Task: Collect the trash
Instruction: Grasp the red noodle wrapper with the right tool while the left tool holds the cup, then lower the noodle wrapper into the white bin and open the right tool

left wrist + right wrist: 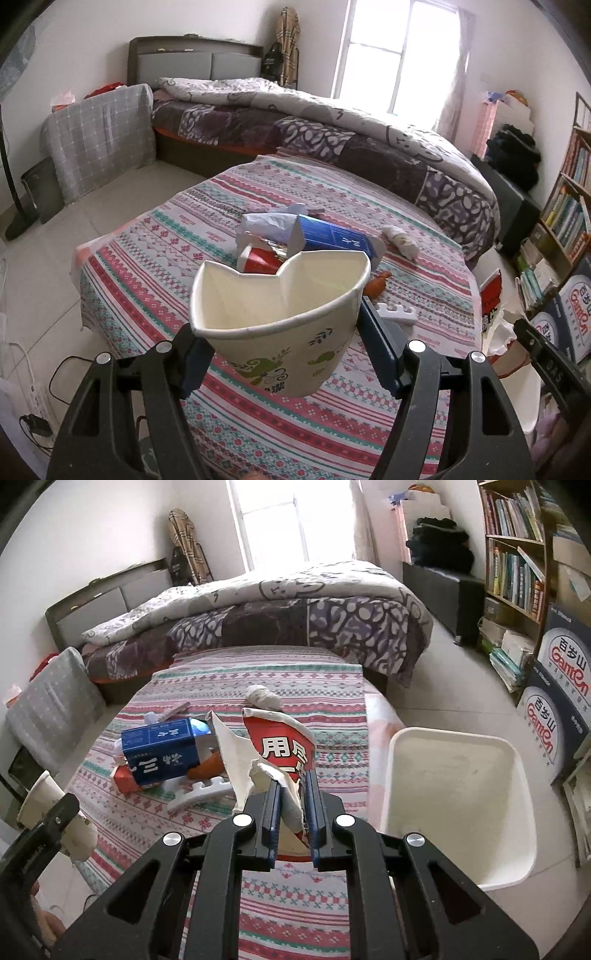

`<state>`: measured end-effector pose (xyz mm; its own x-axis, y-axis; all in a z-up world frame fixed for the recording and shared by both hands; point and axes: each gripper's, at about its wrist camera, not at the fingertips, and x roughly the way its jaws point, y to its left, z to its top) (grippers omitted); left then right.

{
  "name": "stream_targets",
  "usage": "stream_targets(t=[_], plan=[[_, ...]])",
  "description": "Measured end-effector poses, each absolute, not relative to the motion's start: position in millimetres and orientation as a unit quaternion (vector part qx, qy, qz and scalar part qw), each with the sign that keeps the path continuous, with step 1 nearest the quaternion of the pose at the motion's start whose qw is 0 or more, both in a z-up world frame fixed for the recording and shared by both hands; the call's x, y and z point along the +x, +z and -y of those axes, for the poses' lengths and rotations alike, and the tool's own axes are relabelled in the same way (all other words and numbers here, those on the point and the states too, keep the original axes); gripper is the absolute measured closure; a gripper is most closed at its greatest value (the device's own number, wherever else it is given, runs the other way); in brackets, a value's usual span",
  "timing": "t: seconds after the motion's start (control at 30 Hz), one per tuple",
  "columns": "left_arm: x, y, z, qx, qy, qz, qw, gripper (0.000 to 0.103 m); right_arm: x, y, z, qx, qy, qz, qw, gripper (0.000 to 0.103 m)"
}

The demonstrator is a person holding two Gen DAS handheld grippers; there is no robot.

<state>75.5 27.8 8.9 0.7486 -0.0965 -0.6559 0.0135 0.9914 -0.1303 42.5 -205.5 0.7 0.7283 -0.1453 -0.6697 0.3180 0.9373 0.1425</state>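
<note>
Holding trash in both, we are squeezing the left gripper [284, 354] around a torn paper cup [280, 317] above the worktop [147, 258]; the right gripper [293, 812], clamping a red cup [284, 749], is nearer the white bin [458, 797] just right.

A home bedroom. A bed [332, 125] with a rumpled patterned quilt [258, 598] and padded headboard [195, 61] fills the upper middle of both views, a bright window [399, 48] behind it. A crowded bookshelf [517, 550] stands at upper right, above a tiled floor [461, 686].
</note>
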Motion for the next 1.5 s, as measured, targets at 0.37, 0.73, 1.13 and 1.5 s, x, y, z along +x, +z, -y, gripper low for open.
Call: stream_targets(t=[0.37,0.73,1.13,1.5], plan=[[69.6,9.0,3.2,-0.036,-0.052,-0.356,0.932,0.033,22.9,-6.7,248.4,0.15,-0.168,-0.349,0.91,0.091],[65.1,8.1,57.4,0.003,-0.091,-0.359,0.929,0.033,1.1,-26.6,315.7,0.179,-0.244,-0.367,0.88,0.091],[63.6,10.0,136.0,0.04,-0.151,-0.367,0.917,0.033,-26.5,-35.9,382.1,0.208,-0.313,-0.375,0.847,0.045],[59.8,9.1,212.4,0.08,-0.203,-0.373,0.902,0.032,-53.1,-36.2,418.4,0.222,-0.343,-0.359,0.839,0.03]])
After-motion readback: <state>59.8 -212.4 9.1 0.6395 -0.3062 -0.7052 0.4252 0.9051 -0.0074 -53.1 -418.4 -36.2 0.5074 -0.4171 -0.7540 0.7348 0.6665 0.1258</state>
